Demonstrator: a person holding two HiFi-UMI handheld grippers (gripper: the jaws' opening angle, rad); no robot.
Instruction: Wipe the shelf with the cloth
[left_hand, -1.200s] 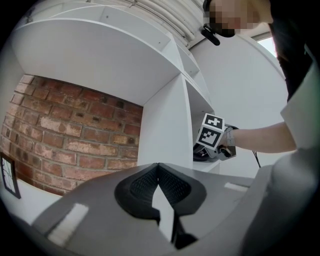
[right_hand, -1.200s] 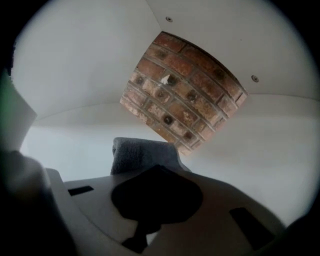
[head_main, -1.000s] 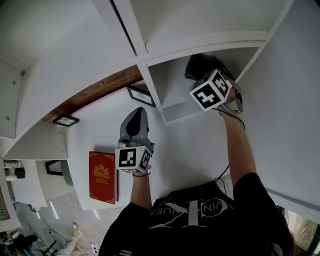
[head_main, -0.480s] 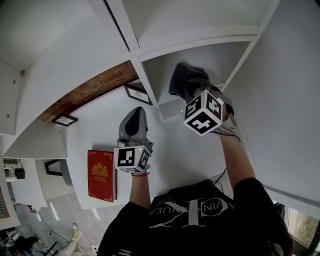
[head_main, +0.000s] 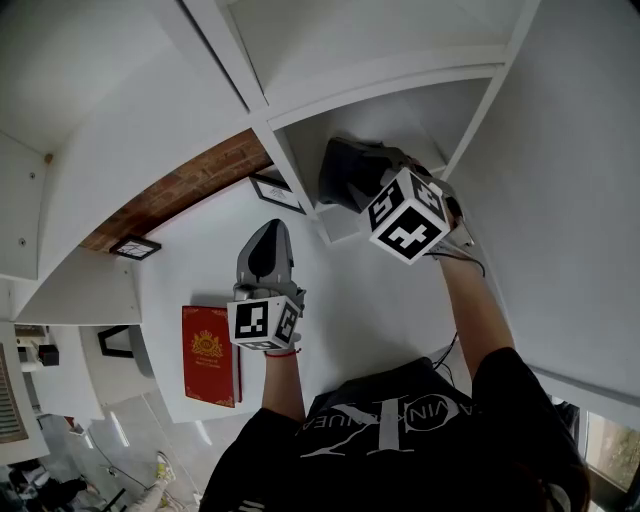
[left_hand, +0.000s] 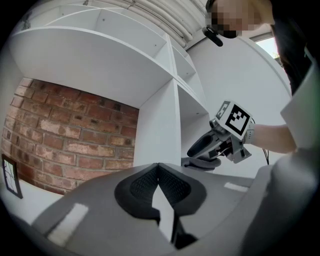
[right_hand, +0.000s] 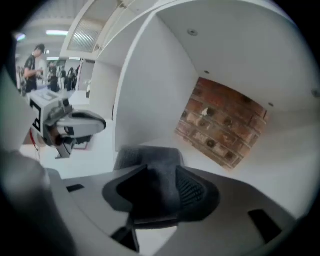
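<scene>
Your right gripper (right_hand: 162, 177) is in the open shelf (right_hand: 280, 165) compartment, tilted down at its floor. Its jaws have just been opening and now stand partly apart. The dark grey cloth (right_hand: 148, 154) lies between them, but they look too slack to be pinching it. The cloth sits bunched at the front left corner of that shelf, right by the white divider (right_hand: 140, 95), with its far end resting on the board. From there I'd say your stroke has ended at the front edge. The white board behind the cloth shows no mark or dust, though the pictures can't say how much of it has actually been wiped. The back edge along the bricks and the right-hand side may be left to do, and for that you'd need a fresh grip on the cloth. Your left gripper (left_hand: 158, 169) hangs level and idle out over the counter (head_main: 350, 300), jaws closed together on nothing. The shelving is smooth and white, set against a red brick wall (left_hand: 65, 135). Down on the counter lie a red book (head_main: 210, 355) near its outer edge and a small picture frame (head_main: 278, 192) by the foot of the divider. Far off in the room, a person (right_hand: 32, 65) stands under ceiling lights.
</scene>
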